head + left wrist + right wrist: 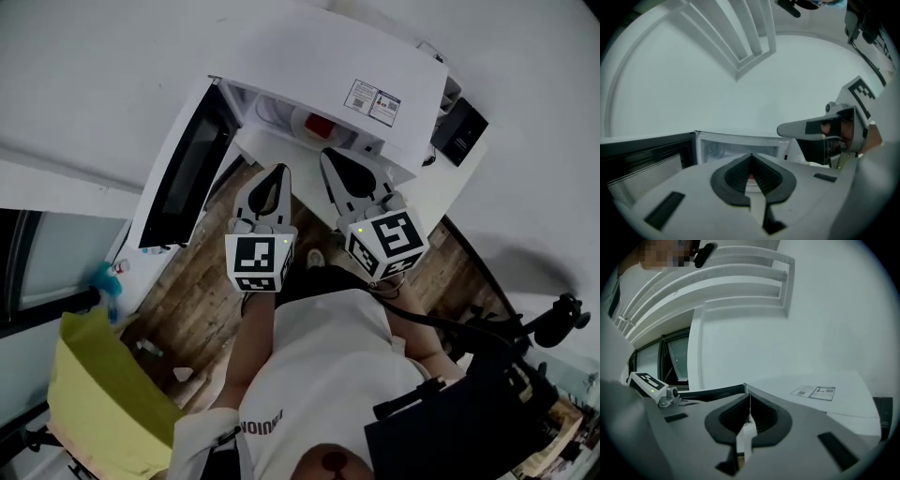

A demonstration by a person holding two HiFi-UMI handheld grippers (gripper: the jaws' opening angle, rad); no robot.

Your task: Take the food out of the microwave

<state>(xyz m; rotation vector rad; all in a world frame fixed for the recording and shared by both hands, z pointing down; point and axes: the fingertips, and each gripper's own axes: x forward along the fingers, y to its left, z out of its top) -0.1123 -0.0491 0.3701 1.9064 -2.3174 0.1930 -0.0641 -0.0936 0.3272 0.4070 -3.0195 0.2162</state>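
Note:
A white microwave (309,56) stands on a white counter with its door (187,173) swung open to the left. Inside the cavity sits a red food item on something white (319,125); only a sliver of red (751,177) shows in the left gripper view. My left gripper (278,171) is shut and empty, pointing at the cavity from just in front of it. My right gripper (328,156) is beside it, also shut and empty, close to the cavity's front edge. The right gripper view looks over the microwave's top with its label (813,391).
A black box (461,131) sits right of the microwave on the counter (441,192). Below are wooden flooring (192,300) and a yellow bag (94,384) at lower left. Dark equipment (553,323) stands at lower right. The open door flanks the left gripper.

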